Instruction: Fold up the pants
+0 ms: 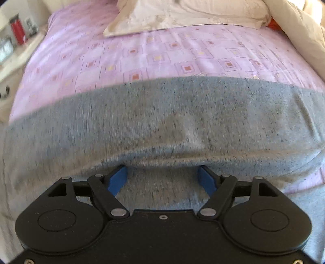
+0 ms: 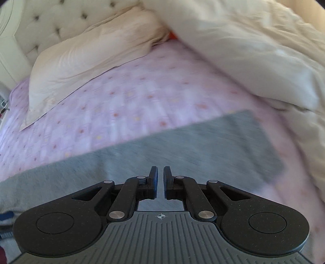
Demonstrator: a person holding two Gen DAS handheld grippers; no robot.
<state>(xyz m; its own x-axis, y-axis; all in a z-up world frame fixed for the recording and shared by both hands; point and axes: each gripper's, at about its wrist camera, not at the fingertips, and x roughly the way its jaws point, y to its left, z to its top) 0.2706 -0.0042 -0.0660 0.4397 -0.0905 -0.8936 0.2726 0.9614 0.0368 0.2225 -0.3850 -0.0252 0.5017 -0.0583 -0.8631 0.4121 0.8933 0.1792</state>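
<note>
Grey heathered pants [image 1: 162,117] lie across a pink patterned bed sheet [image 1: 142,54]. In the left wrist view my left gripper [image 1: 163,168] is open, its blue fingertips [image 1: 118,176] pushed under a raised fold of the grey cloth, which hides their ends. In the right wrist view the pants [image 2: 203,142] stretch from lower left to a squared end at right. My right gripper [image 2: 160,172] hovers over the cloth with its jaws nearly together, a thin gap between them, nothing seen held.
A cream pillow [image 1: 182,14] lies at the head of the bed, with a cream duvet [image 2: 254,50] bunched at right. A tufted headboard [image 2: 40,26] stands behind. A nightstand with a red can [image 1: 17,28] is at far left.
</note>
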